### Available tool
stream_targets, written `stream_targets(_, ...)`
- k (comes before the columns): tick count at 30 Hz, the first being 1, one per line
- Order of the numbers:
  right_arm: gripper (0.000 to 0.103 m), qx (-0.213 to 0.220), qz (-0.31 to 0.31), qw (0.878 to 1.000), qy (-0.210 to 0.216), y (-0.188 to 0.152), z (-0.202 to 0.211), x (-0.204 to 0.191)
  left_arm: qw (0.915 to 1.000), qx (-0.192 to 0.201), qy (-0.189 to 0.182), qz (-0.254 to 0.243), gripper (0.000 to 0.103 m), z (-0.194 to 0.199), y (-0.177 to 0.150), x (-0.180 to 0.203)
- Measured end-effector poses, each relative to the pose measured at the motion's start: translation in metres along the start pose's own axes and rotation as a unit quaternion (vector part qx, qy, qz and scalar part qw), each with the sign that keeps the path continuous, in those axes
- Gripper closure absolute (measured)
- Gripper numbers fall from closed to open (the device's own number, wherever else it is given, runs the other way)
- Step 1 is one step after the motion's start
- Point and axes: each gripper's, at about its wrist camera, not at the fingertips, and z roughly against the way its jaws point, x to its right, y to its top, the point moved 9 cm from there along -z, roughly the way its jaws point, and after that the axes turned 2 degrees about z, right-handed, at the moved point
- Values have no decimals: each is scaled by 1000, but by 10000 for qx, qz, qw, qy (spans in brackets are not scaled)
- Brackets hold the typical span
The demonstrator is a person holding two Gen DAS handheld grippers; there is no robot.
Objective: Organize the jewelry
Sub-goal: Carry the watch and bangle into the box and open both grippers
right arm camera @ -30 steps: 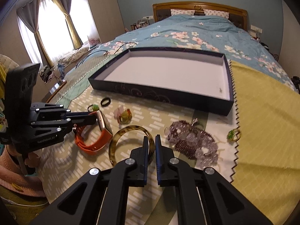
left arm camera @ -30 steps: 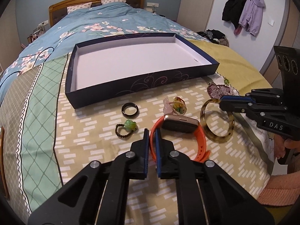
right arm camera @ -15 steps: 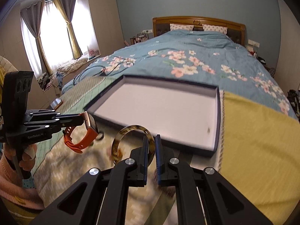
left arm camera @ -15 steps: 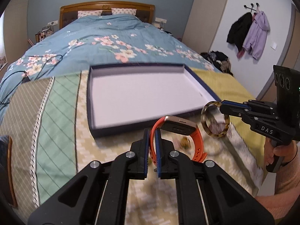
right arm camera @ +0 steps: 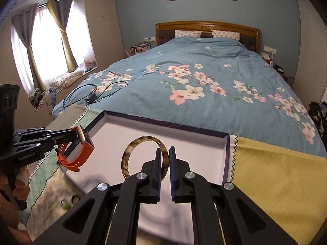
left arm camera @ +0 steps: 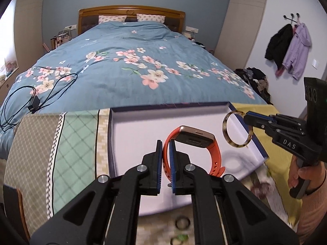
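My left gripper (left arm camera: 166,143) is shut on the strap of an orange smartwatch (left arm camera: 194,140) and holds it above the white floor of the dark blue tray (left arm camera: 130,130). My right gripper (right arm camera: 166,150) is shut on a tortoiseshell bangle (right arm camera: 130,153), also above the tray (right arm camera: 184,140). In the left wrist view the bangle (left arm camera: 226,128) hangs over the tray's right side. In the right wrist view the watch (right arm camera: 81,149) hangs over the tray's left edge.
A black ring (left arm camera: 183,222) and a green bead ring (left arm camera: 179,238) lie blurred on the patterned cloth in front of the tray. A black cable (left arm camera: 34,100) lies on the blue floral duvet. A yellow cloth (right arm camera: 276,179) lies right of the tray.
Both grippers have lifted their items off the cloth and carried them forward over the tray. The remaining jewelry has dropped below and behind the fingers.
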Motion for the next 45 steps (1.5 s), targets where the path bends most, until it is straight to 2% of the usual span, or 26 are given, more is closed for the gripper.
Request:
stream_targets(6,97,-204,-55,9997,-99,7,-31,10,9994,-197,97,257,96,-40,19,-11)
stream_targets(16,97,-580,-290,9978,-157,8,-69,23,9968,-516,383,482,95,-100,28,-26)
stream_targets(25,97,-856,-558,9946,-204,9,-85,31,9933,-794,542,648,94,-130,32,-33)
stream_targets(30,94,-780,-678,9943,-273,11,-83,36,9910,-1002,466,759,91,-142,28,-36)
stream_targets(32,81,-618,-654,9955,-299,14,-72,36,9910,-987,425,793,84,-140,27,-37)
stream_targets(33,79,-484,-598,9967,-266,16,-62,33,9920,-909,427,762,82,-136,28,-36)
stream_targets(35,76,-265,-406,9986,-220,19,-41,25,9936,-757,462,699,68,-127,30,-36)
stream_targets(37,72,-74,-220,9997,-107,19,-20,16,9957,-512,491,590,65,-112,32,-34)
stream_targets(39,69,71,-26,10000,-29,15,0,8,9975,-251,472,459,57,-91,33,-30)
stream_targets(43,65,125,283,9993,188,-9,35,-7,9991,203,378,10,54,-42,24,-19)
stream_targets(45,65,45,304,9992,247,-25,43,-11,9991,286,266,-157,54,-24,13,-13)
